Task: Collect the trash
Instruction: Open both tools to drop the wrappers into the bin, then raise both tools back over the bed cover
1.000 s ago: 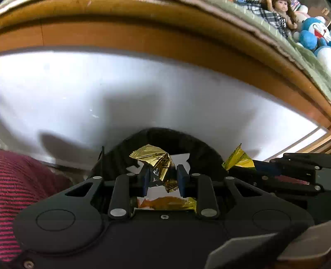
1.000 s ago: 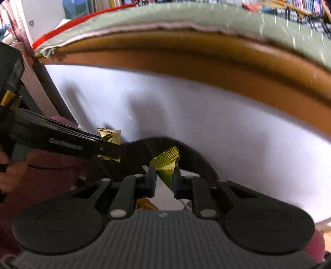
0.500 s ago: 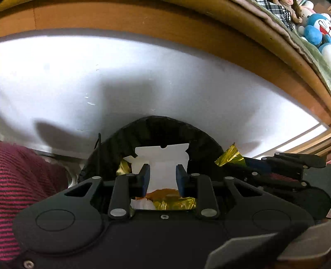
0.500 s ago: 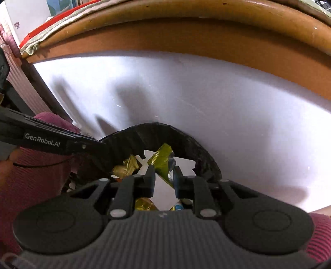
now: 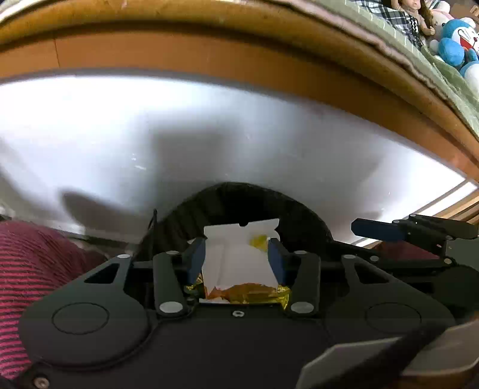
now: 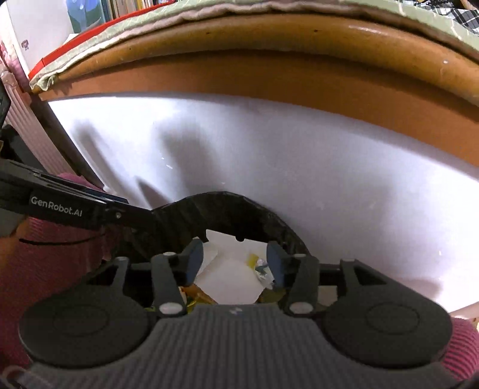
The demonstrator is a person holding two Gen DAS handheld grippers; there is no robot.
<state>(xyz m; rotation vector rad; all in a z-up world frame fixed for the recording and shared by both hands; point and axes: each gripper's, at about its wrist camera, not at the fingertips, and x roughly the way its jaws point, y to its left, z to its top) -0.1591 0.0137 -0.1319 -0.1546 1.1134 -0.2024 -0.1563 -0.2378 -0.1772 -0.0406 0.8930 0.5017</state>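
A bin with a black liner (image 5: 239,194) sits right under both grippers, with white paper (image 5: 236,263) and crumpled gold wrappers (image 5: 248,294) lying inside. My left gripper (image 5: 236,255) hangs over the bin mouth. Its jaws are opening, and the pads press on nothing; the trash lies below them. In the right wrist view my right gripper (image 6: 233,260) stands over the same bin (image 6: 224,203). Its jaws are also opening, with only the white paper (image 6: 230,278) and a yellow scrap (image 6: 253,258) seen beneath. Each gripper shows at the edge of the other's view.
Behind the bin runs a white surface (image 5: 209,134), with a wooden frame (image 5: 209,51) and green cloth (image 6: 239,12) above it. Plush toys (image 5: 455,45) sit at the top right. Maroon striped fabric (image 5: 30,269) lies close on the left.
Both grippers held gold wrappers over the bin a second ago. The left let go first, then the right; both wrappers dropped in, and both pairs of jaws now stand wider.
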